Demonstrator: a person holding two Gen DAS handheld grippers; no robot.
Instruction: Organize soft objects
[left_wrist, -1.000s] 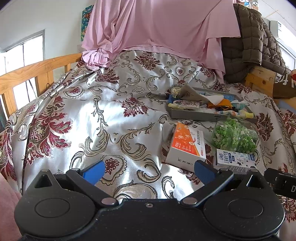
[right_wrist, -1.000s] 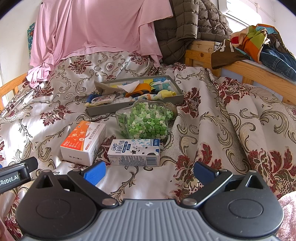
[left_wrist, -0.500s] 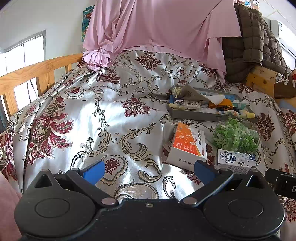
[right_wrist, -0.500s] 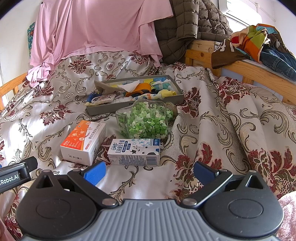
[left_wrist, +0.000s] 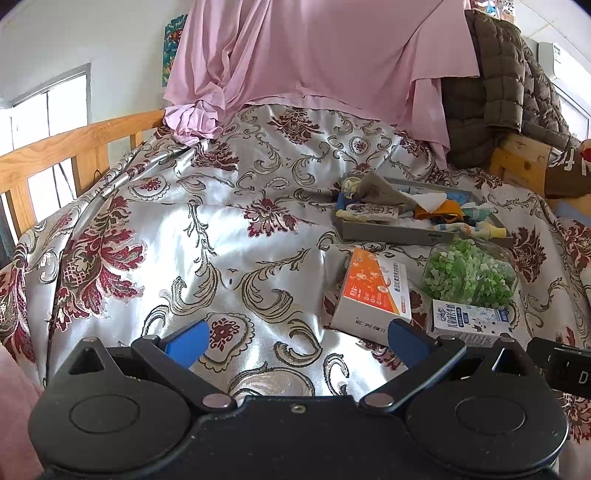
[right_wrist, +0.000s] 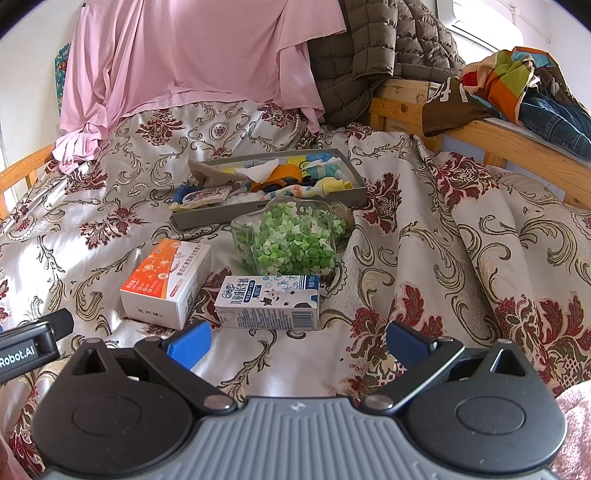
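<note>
Both grippers empty, jaws spread wide: left gripper (left_wrist: 295, 341), right gripper (right_wrist: 295, 341). Grey tray (right_wrist: 295, 208) of soft items sits on the bedspread (right_wrist: 424, 240), long axis left-right, far end tilted rightward. Jar (right_wrist: 291, 240) just in front of tray, milk carton (right_wrist: 267, 302) and orange box (right_wrist: 166, 282) nearer.

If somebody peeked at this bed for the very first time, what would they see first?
Probably the jar of bright green bits lying mid-bed, just in front of the grey tray stuffed with colourful socks. Nearer the camera sit an orange box and, to its right, a milk carton. Behind it all, a big pink sheet hangs down.
</note>
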